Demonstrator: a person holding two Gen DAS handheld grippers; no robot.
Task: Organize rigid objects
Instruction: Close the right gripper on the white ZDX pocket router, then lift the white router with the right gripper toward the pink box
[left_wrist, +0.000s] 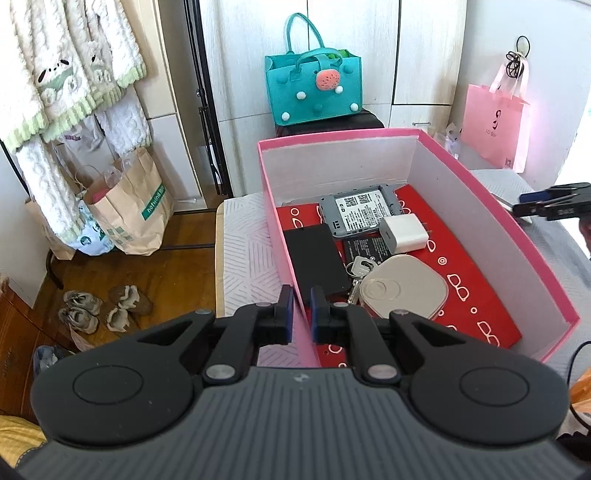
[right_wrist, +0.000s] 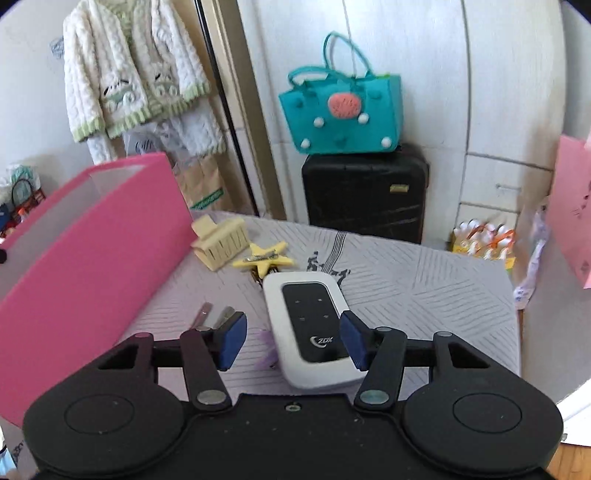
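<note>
My left gripper is shut on the near-left wall of the pink box, with one pad outside and one inside. On the box's red floor lie a grey router back, a white charger, a black slab, keys and a beige rounded device. My right gripper is open, low over the bed. A white pocket router with a black panel lies between its pads. The right pad is close to its edge and the left pad stands apart. The box's pink side rises at the left.
A yellow star clip, a cream hair claw, small sticks and a purple bit lie on the patterned bedcover. Behind it a teal bag sits on a black suitcase. Paper bags and shoes are on the floor.
</note>
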